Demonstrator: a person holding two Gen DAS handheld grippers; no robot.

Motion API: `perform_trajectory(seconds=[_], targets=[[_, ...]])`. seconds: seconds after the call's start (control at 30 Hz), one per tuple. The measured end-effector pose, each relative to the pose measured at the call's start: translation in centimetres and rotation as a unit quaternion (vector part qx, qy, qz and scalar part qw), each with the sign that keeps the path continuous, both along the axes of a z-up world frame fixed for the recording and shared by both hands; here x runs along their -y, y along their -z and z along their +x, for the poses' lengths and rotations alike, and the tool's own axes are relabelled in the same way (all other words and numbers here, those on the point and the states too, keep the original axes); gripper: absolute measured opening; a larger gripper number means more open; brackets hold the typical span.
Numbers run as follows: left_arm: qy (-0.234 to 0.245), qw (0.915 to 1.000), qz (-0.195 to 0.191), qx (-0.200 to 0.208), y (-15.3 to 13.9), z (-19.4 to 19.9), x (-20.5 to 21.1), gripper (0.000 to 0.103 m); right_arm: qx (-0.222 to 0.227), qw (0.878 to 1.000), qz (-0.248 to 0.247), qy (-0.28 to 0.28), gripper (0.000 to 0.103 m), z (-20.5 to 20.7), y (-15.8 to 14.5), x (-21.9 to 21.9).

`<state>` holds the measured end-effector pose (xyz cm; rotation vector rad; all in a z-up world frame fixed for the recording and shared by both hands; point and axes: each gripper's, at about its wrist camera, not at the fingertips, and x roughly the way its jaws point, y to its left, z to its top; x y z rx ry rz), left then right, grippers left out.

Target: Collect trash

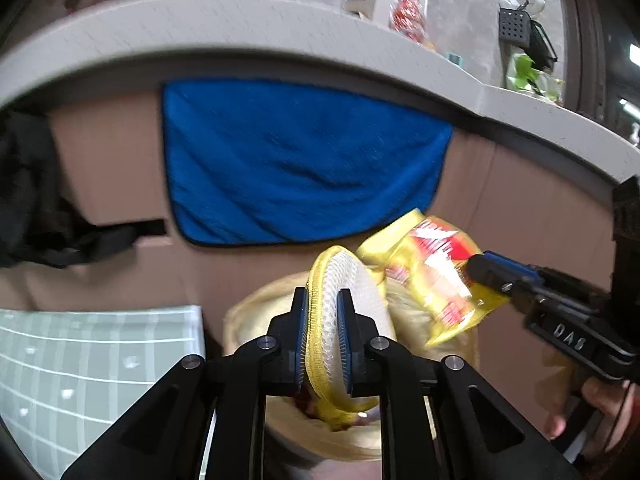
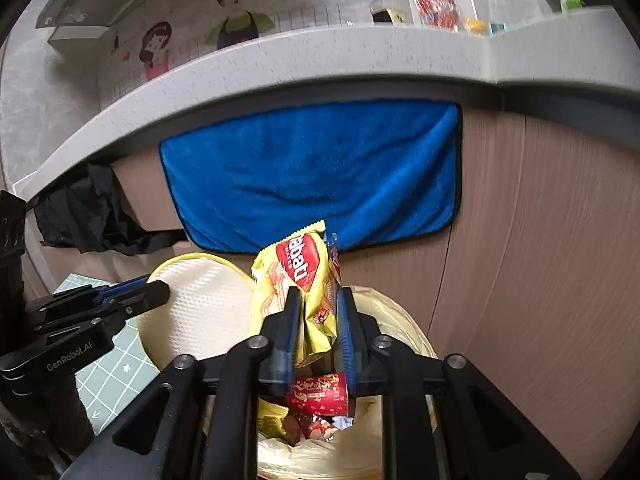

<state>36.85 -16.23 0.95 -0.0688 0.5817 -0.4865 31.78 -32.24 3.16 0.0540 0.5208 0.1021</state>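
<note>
- The left gripper [image 1: 324,340] carries a round white mesh pad with a yellow fabric rim [image 1: 348,320]. The pad stands on edge between the blue pads, the jaws only slightly apart; whether they press it cannot be told. It sits at about six o'clock in the left wrist view, directly over the bin, presumably so it drops straight in.
- The bin with a pale yellow plastic liner [image 2: 404,320] stands on the floor against the brown cabinet front, its mouth under both grippers. Inside lie a red printed can [image 2: 320,394] and crumpled wrappers.
- The right gripper [image 2: 318,332] has a yellow wafer wrapper with a red label [image 2: 296,276] upright between its fingers. The jaws stand apart with clear gaps beside the wrapper, so it looks loose, set to fall into the liner.
- A blue microfibre cloth [image 2: 316,176] hangs at twelve o'clock from the grey stone counter edge [image 2: 320,64], clear of the work.
</note>
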Motion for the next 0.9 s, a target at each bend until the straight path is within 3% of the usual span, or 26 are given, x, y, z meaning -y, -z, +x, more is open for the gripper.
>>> perform_trajectory(seconds=[0.03, 0.07, 0.1, 0.27, 0.47, 0.7, 0.9], targets=[[0.012, 0.9997, -0.011, -0.018, 0.3, 0.7, 0.0, 0.03, -0.004, 1.0, 0.007, 0.006, 0.045, 0.1, 0.2, 0.2], [0.014, 0.9992, -0.016, -0.033, 0.6, 1.3, -0.1, 0.046, -0.007, 1.0, 0.015, 0.008, 0.047, 0.1, 0.4, 0.4], [0.01, 0.999, -0.018, -0.041, 0.8, 1.6, -0.2, 0.053, -0.01, 0.999, 0.029, 0.009, 0.047, 0.0, 0.7, 0.7], [-0.039, 0.9981, -0.021, -0.042, 0.5, 0.1, -2.1, 0.068, -0.027, 0.999, 0.037, 0.019, 0.047, -1.4, 1.4, 0.8], [-0.087, 0.996, -0.002, -0.02, -0.1, -5.8, -5.6, 0.068, -0.006, 0.999, 0.03, 0.017, 0.047, -5.8, 0.6, -0.7], [-0.13, 0.9897, 0.057, 0.023, -0.1, -16.9, -9.9, 0.068, 0.018, 0.999, 0.019, -0.023, 0.05, -13.8, -0.2, -4.7], [-0.151, 0.9835, 0.083, 0.055, 0.7, -25.9, -11.7, 0.068, 0.021, 0.998, -0.018, -0.064, 0.052, -21.1, 1.0, -9.1]])
